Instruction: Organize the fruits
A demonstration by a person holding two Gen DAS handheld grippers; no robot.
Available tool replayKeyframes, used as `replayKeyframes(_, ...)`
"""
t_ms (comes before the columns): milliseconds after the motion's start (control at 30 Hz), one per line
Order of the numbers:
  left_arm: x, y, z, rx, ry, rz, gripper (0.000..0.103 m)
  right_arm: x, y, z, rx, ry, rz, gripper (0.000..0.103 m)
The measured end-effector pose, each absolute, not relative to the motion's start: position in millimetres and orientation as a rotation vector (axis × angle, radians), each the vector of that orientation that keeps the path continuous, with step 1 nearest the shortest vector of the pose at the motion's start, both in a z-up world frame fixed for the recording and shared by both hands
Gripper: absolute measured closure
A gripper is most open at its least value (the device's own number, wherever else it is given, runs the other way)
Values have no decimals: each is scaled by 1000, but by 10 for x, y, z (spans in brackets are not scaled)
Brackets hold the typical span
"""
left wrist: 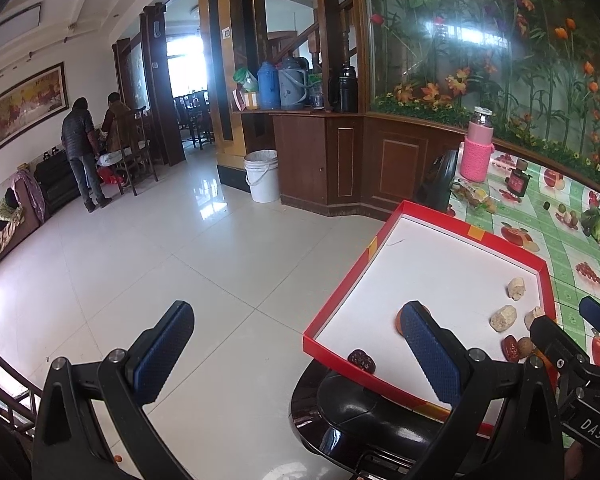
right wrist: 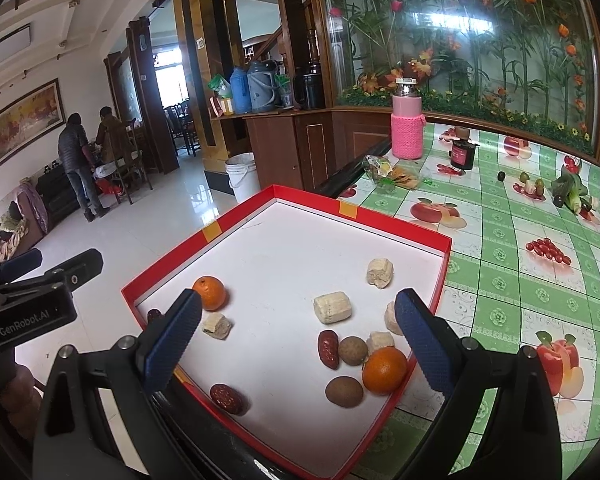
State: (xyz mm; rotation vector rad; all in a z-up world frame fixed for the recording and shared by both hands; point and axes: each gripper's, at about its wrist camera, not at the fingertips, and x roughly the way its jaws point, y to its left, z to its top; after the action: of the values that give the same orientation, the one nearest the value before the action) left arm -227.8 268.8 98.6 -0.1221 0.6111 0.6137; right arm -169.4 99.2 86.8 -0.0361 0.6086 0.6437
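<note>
A red tray (right wrist: 172, 258) with a white floor sits at the table's corner. Inside lie two oranges (right wrist: 209, 292) (right wrist: 385, 370), dark red dates (right wrist: 328, 349), brown round fruits (right wrist: 344, 390) and several beige chunks (right wrist: 332, 308). My right gripper (right wrist: 298, 342) hovers open over the tray's near side, nothing between its fingers. My left gripper (left wrist: 298, 350) is open at the tray's (left wrist: 350, 276) left corner, half over the floor. Its right finger partly hides an orange (left wrist: 400, 320), and a date (left wrist: 362, 361) lies near it.
The green fruit-print tablecloth (right wrist: 520, 280) carries a pink bottle (right wrist: 407, 128), a dark jar (right wrist: 462, 154), a snack packet (right wrist: 384, 172) and small produce (right wrist: 572, 192). A white bucket (right wrist: 242, 176) stands on the tiled floor. Two persons (right wrist: 76, 160) stand far left.
</note>
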Motion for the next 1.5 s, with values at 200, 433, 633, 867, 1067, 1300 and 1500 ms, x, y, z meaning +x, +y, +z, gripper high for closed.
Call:
replayKeyframes(200,-2269,2715,979,-125,615,613,0,-1676,1022,870,-34,606,645,6)
replayKeyframes(433,-2283,2725,977,-133,619,615,0,-1661,1051,891,-33,606,648,6)
replayKeyframes(633,-2290,2725,977,-134,619,614,0,-1634,1094,899,-28,612,647,6)
replayKeyframes(867,-2287,2694,974,-131,624,604,0,-1624,1075,865,-22,618,644,6)
replayKeyframes(1067,-2283,2682,971,-135,630,601,0,-1610,1035,816,-11,631,642,6)
replayKeyframes(1300,-2276,2676,967,-135,632,597,0,-1600,1024,815,-3,631,639,6)
replayKeyframes(1500,-2251,2639,939,-130,639,587,0,-1599,1044,818,-12,625,639,6)
